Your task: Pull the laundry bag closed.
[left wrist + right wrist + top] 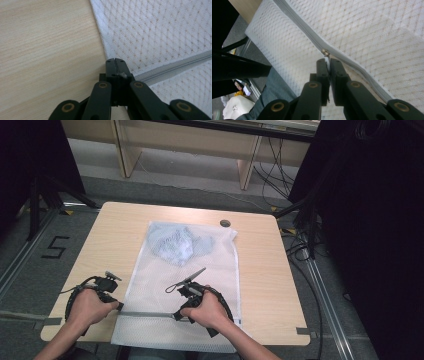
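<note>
A white mesh laundry bag (200, 270) lies flat on the wooden table (265, 270), with a pale blue garment (177, 242) inside its far end. A grey zipper (145, 314) crosses the bag near the front edge. My left gripper (119, 306) is shut on the bag's left edge at the zipper's end; in the left gripper view the black tips (115, 60) pinch the fabric where the zipper (172, 66) starts. My right gripper (176, 316) is farther right along the zipper. In the right gripper view it (327, 61) is shut on the white pull tab just below the metal slider (325, 52).
The bag's front end hangs over the table's near edge. A round cable hole (225, 223) sits at the table's back. Black stands (35, 200) and cables (300, 245) flank the table. The person's trouser leg (274, 92) shows below the bag in the right gripper view.
</note>
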`<state>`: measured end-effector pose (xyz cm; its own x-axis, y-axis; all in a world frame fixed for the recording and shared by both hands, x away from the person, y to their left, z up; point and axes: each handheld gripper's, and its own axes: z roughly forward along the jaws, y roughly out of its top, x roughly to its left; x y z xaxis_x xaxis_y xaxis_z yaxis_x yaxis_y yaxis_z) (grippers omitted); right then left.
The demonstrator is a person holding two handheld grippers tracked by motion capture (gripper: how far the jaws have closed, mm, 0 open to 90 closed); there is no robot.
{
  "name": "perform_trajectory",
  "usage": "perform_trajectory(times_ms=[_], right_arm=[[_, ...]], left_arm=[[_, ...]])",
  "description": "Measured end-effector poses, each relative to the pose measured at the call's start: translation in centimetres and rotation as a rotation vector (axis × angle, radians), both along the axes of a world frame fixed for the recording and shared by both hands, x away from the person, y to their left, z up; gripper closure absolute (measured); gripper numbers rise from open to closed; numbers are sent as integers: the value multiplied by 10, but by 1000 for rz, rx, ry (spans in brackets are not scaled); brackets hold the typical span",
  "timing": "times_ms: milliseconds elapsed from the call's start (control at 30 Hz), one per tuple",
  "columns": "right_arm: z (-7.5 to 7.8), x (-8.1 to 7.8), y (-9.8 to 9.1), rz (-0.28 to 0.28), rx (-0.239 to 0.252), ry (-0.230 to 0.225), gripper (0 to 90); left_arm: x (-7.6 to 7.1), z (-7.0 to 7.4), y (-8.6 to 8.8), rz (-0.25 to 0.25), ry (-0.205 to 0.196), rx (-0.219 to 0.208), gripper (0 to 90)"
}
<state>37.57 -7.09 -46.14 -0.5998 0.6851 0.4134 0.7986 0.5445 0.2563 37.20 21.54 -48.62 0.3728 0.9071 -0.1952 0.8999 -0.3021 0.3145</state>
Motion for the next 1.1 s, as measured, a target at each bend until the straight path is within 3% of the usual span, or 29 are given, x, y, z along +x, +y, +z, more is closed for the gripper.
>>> perform_trajectory(times_ms=[100, 167, 200, 233, 500, 533, 667, 733, 1100], right_arm=[[0, 1, -2, 10, -4, -8, 869], [2, 1, -3, -7, -6, 15, 869], [1, 2, -5, 14, 2, -11, 870], [2, 0, -4, -7, -3, 9, 869], [3, 0, -6, -8, -17, 3, 869], [2, 0, -7, -12, 3, -3, 869], [2, 0, -8, 2, 7, -13, 869], [3, -1, -7, -18, -2, 4, 869], [6, -1, -12, -16, -6, -1, 869]], left_arm=[[0, 0, 0, -1, 0, 0, 898], [0, 0, 0, -1, 0, 0, 898], [0, 0, 0, 0, -1, 0, 898], [0, 0, 0, 0, -1, 1, 898], [0, 0, 0, -1, 0, -1, 898], [0, 0, 0, -1, -1, 0, 899], [0, 0, 0, 0, -1, -1, 898], [0, 0, 0, 0, -2, -1, 898], [0, 0, 0, 0, -1, -1, 898]])
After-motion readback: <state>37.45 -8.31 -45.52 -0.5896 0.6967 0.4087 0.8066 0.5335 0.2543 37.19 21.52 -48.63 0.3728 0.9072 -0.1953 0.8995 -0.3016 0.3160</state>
